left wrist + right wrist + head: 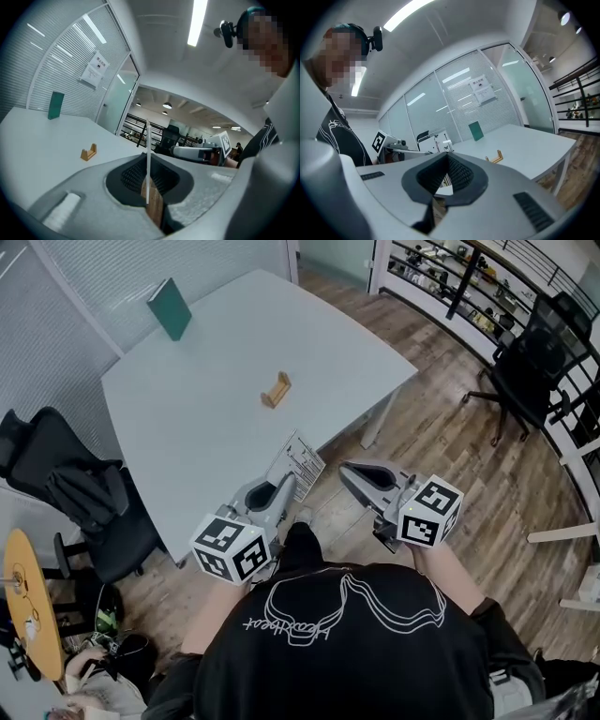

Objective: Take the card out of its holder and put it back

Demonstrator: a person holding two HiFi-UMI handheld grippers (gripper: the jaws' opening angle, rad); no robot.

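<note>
Head view first: the left gripper point(284, 487) held a white card point(300, 461) over the near edge of the pale desk point(187, 427). The card's face showed rows of fine dark print, and its free end leaned toward 1 o'clock. The small wooden holder point(276, 390) sat on the desk at 12 o'clock from the card, well apart from it. A green book point(169, 307) stood upright at 11 o'clock near the far corner. The right gripper point(349, 471) hovered at 3 o'clock of the left one, off the desk and over the wooden floor.

The left gripper view showed the card point(147, 159) only edge-on, as a thin white upright line with no print to be seen. The grey fingers point(93, 187) were clamped on its lower end. The holder point(88, 152) lay at 10 o'clock on the desk, and the book point(56, 105) stood farther off the same way.

The right gripper view showed its own fingers point(511, 197) together with nothing between them. Past them at 12 o'clock the card point(439, 140) turned its white face to the camera. The holder point(494, 157) lay at 2 o'clock, with the book point(476, 130) behind it.
</note>
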